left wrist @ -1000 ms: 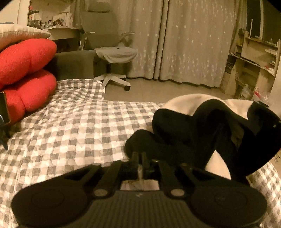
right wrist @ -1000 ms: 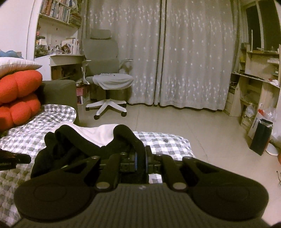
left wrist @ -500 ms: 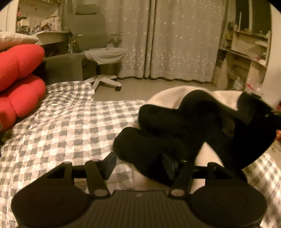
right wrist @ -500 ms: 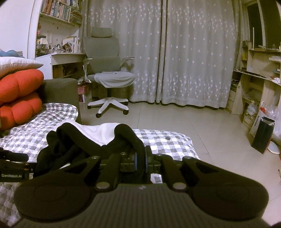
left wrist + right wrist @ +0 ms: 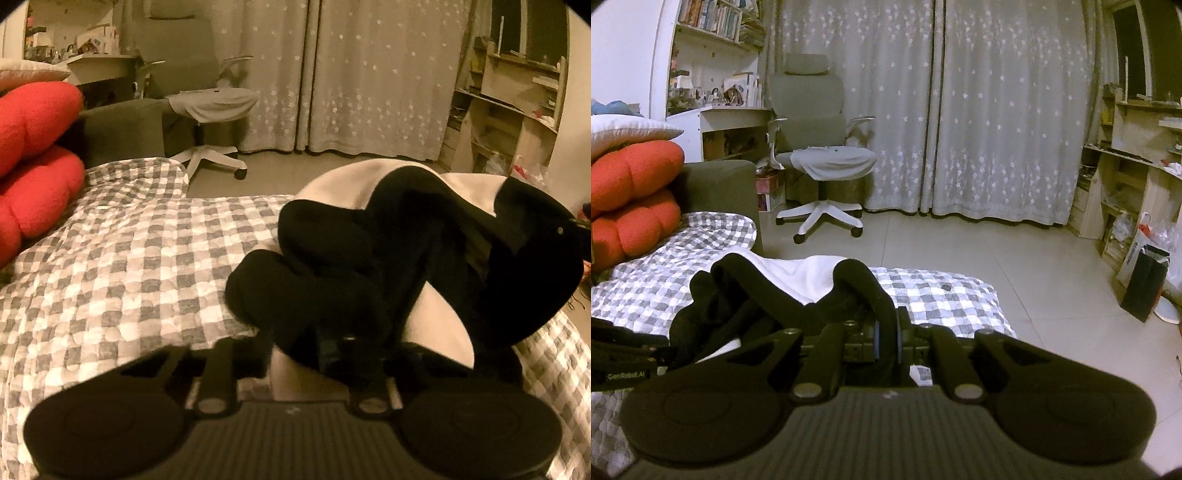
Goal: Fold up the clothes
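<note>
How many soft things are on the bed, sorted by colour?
Red: 1, the puffy red cushion, folded into two bulges.
White: 1, the white pillow on top of it.
Black and white: 1, the black-and-white garment, pinched by the right gripper.
Total: 3 on the checked bedspread.

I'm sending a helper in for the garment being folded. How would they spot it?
Find the checked bedspread. At its floor-side end, away from the red cushions, lies a bunched garment, black outside with white lining, the only clothing there.
</note>
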Demonstrator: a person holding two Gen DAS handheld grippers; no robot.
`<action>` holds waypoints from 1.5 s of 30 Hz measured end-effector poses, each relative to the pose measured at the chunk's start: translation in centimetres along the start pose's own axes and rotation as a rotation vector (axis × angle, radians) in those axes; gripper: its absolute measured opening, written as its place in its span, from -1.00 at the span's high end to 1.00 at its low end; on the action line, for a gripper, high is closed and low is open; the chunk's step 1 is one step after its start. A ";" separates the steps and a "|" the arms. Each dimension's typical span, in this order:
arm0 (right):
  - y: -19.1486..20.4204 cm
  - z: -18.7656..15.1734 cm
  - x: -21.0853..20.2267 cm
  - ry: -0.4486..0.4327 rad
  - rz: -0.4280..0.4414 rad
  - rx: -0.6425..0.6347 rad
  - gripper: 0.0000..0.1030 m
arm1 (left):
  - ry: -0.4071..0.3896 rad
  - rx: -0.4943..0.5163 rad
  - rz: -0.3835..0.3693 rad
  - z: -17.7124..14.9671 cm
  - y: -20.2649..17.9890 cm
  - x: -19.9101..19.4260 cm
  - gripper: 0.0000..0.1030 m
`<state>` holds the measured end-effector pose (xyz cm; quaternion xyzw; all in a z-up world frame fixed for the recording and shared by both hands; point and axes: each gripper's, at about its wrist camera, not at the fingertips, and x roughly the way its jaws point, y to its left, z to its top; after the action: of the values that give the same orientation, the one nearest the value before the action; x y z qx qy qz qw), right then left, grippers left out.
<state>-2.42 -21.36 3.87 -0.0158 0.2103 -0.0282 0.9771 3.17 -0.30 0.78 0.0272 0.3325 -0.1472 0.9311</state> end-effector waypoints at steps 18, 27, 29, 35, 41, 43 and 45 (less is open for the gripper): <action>-0.3 0.0 0.0 0.014 0.000 0.008 0.82 | 0.013 -0.007 0.033 0.0 0.5 0.1 0.97; -0.5 -0.2 0.1 0.030 0.005 0.015 0.82 | 0.023 -0.010 0.020 -0.2 0.4 0.4 0.82; -0.5 -0.1 0.1 0.031 0.006 0.014 0.82 | 0.025 -0.012 0.022 -0.2 0.4 0.4 0.85; -0.5 -0.2 0.1 0.034 0.004 0.015 0.82 | 0.032 -0.009 0.023 -0.3 0.3 0.6 0.92; -0.6 -0.2 0.1 0.037 0.006 0.012 0.82 | 0.043 -0.026 0.018 -0.4 0.4 0.8 0.91; -0.7 -0.2 0.1 0.038 0.007 0.012 0.82 | 0.039 -0.030 0.017 -0.4 0.4 0.8 0.91; -0.7 -0.2 0.1 0.039 0.008 0.014 0.82 | 0.035 -0.034 0.020 -0.4 0.4 0.8 0.92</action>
<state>-2.46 -22.12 3.66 -0.0077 0.2290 -0.0258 0.9730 3.61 -0.01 -0.09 0.0174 0.3510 -0.1319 0.9269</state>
